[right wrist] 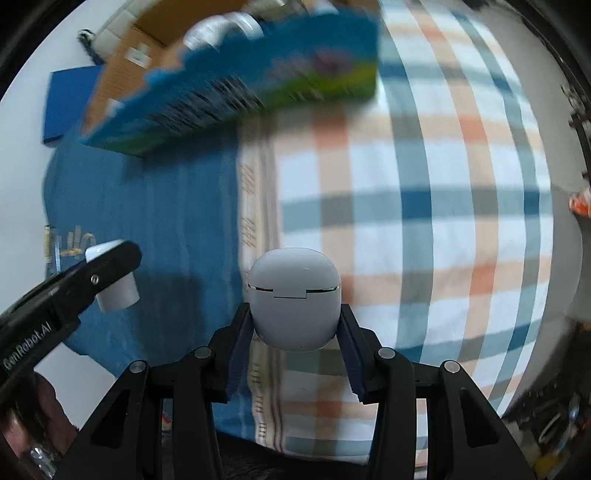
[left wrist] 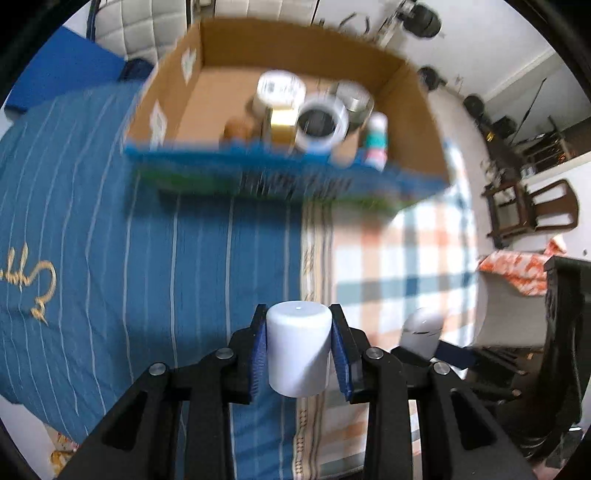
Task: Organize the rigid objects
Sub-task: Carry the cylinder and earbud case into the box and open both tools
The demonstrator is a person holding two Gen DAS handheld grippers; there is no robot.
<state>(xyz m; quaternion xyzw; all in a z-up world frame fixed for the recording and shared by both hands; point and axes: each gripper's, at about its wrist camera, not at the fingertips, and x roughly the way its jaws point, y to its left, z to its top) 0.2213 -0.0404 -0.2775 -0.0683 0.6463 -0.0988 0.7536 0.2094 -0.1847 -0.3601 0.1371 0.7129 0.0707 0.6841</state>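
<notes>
Right claw [right wrist: 295,325] clamped white earbud case [right wrist: 294,300] above checked bedsheet [right wrist: 424,206]; left claw [right wrist: 110,273] gripped white cap [right wrist: 117,291]; blurred box [right wrist: 236,92] beyond.

Blue striped cloth [left wrist: 147,240] with gold embroidery [left wrist: 37,284] fills the left of the left wrist frame, meeting a plaid cloth [left wrist: 399,258] of white, orange and blue at lower centre right. A quilted grey cushion [left wrist: 136,29] lies at upper left beside a flat blue pad [left wrist: 66,66]. Dark wooden chairs [left wrist: 532,210] stand at the right edge, above an orange-and-white patterned fabric [left wrist: 517,269].
</notes>
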